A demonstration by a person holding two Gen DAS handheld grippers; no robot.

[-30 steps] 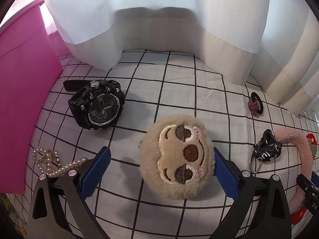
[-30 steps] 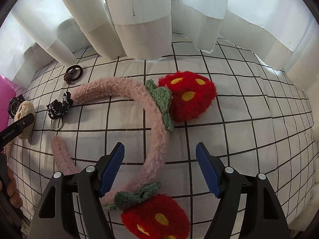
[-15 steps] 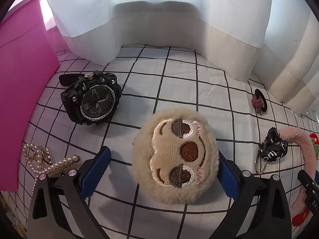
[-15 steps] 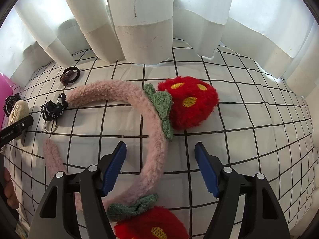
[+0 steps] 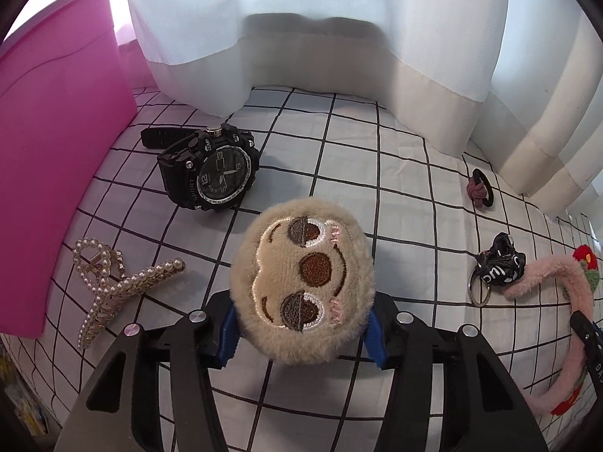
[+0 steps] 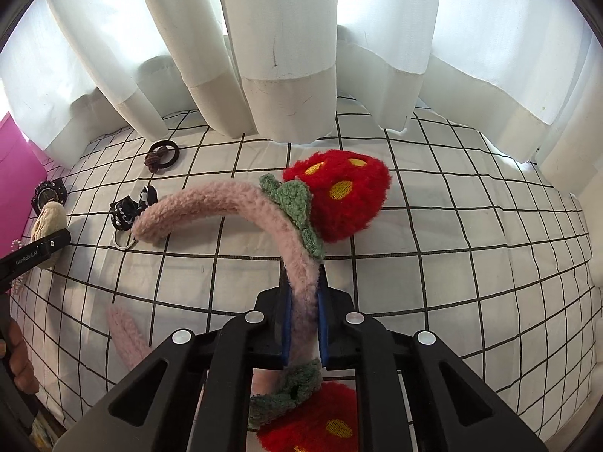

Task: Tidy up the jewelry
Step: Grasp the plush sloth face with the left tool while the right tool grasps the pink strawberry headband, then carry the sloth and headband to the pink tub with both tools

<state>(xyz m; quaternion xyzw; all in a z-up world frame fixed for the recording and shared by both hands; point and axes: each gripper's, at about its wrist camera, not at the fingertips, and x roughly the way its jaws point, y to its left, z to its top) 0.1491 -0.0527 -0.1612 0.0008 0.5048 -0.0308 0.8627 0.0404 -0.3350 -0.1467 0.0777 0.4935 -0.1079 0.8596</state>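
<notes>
- The left gripper points down at the checked cloth. Its jaws are closing, and the blue pads press both sides of a fluffy beige plush charm with a stitched sloth face, so the charm is caught between them at about 6 o'clock in the left wrist view.
- A black sport watch lies on the cloth at about 11 o'clock from the charm, near it but apart.
- A pearl hair claw lies at about 9 o'clock, just beside the pink box that stands along the left edge.
- A dark hair tie with a knot lies at about 2 o'clock, near the hem of the white curtain.
- A black keyring charm with white lettering lies at about 3 o'clock, touching one tip of the pink headband.
- The right gripper is clamped tight on the fuzzy band of the pink headband, at about 6 o'clock in the right wrist view.
- One red strawberry pom with yellow spots and green leaves sits on the band at about 12 o'clock from the pads; a second shows under the gripper's body.
- The free end of the band reaches toward 10 o'clock, over the keyring charm.
</notes>
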